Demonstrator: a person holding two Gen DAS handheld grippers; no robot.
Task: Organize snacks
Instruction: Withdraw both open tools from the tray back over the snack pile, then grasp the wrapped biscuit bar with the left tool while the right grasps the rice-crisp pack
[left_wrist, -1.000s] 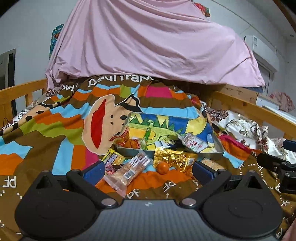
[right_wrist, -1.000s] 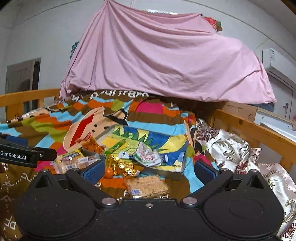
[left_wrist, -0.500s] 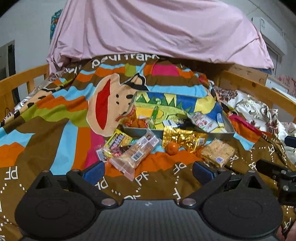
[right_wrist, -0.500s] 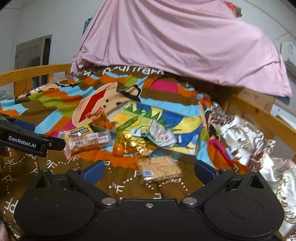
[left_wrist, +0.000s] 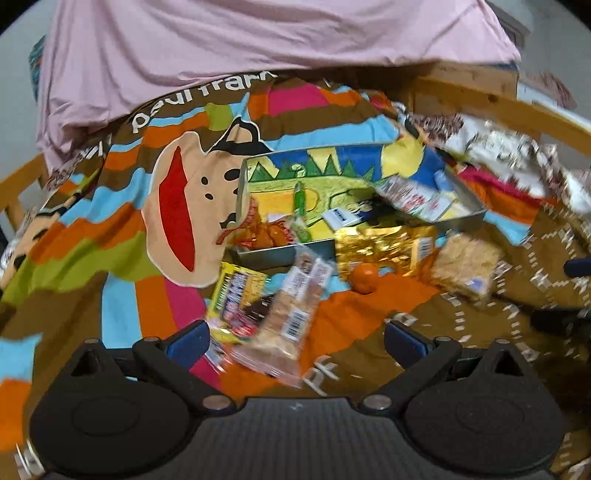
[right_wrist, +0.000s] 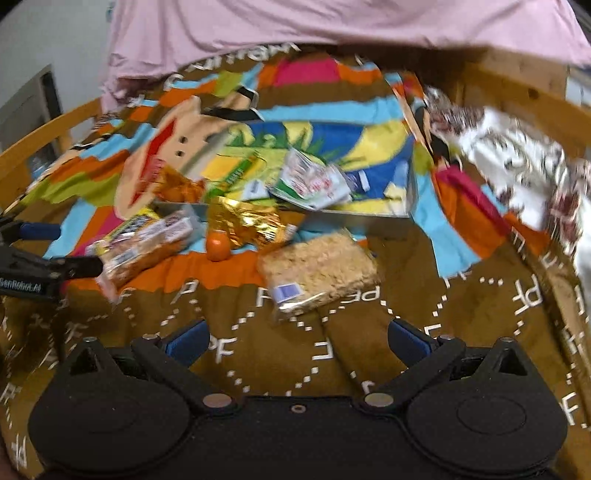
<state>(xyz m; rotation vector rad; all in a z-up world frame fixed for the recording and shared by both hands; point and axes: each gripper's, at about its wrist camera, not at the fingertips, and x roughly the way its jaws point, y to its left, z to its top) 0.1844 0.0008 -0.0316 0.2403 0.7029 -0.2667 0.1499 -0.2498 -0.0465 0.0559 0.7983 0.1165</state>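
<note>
A shallow metal tray (left_wrist: 461, 221) with a colourful picture bottom lies on the striped blanket and holds several small snack packets; it also shows in the right wrist view (right_wrist: 369, 216). In front of it lie a clear-wrapped biscuit bar (left_wrist: 291, 314), a yellow candy pack (left_wrist: 232, 295), a gold foil pack (left_wrist: 384, 247), a small orange (left_wrist: 364, 278) and a rice crisp square (left_wrist: 465, 266). My left gripper (left_wrist: 295, 339) is open and empty over the biscuit bar's near end. My right gripper (right_wrist: 297, 339) is open and empty just short of the rice crisp square (right_wrist: 317, 269).
The snacks lie on a bed with wooden rails (right_wrist: 55, 125). A pink sheet (left_wrist: 258, 44) hangs behind. A patterned white cloth (right_wrist: 524, 155) is bunched at the right. The left gripper's fingers (right_wrist: 74, 266) show at the left edge of the right wrist view.
Both grippers have tilted down and moved closer to the snacks. The biscuit bar and the rice crisp square now sit nearer the open fingers. No snack has moved.
</note>
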